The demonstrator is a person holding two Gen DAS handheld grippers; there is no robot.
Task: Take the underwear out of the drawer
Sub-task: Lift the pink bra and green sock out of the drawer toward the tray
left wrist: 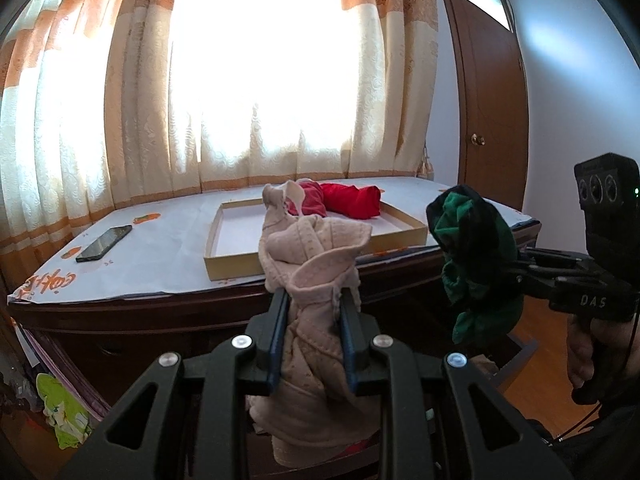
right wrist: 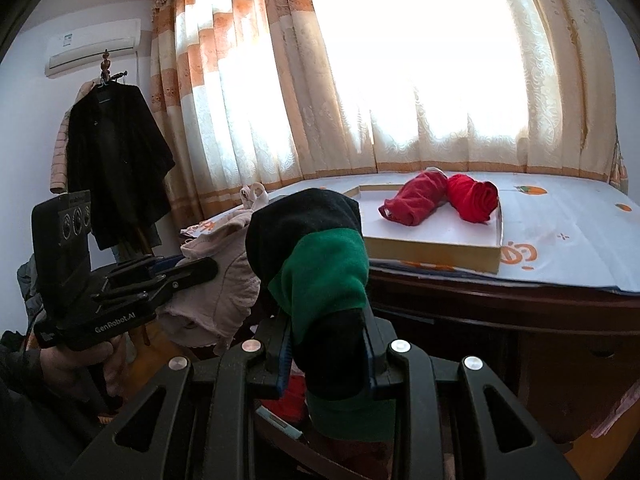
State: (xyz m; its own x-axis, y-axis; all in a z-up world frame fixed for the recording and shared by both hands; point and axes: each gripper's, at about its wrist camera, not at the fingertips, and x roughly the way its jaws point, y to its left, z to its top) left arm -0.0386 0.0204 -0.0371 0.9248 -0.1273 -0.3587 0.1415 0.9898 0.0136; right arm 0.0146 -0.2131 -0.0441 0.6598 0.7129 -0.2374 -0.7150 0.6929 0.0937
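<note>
A: While both garments hung clear of the drawer, how were they gripped?

B: The left gripper (left wrist: 314,300) clamped the beige underwear (left wrist: 316,264); the right gripper (right wrist: 328,332) clamped the green-black pair (right wrist: 320,264). Each needed carrying high over the tray's (left wrist: 320,256) near rim, toward the red rolls (right wrist: 440,198).

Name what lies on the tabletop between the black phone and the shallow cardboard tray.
Nothing: in the left wrist view the stretch of white printed table cover between the phone and the cardboard tray is bare.

Drawer (right wrist: 288,404) interior mostly hidden behind claws, garments.
</note>
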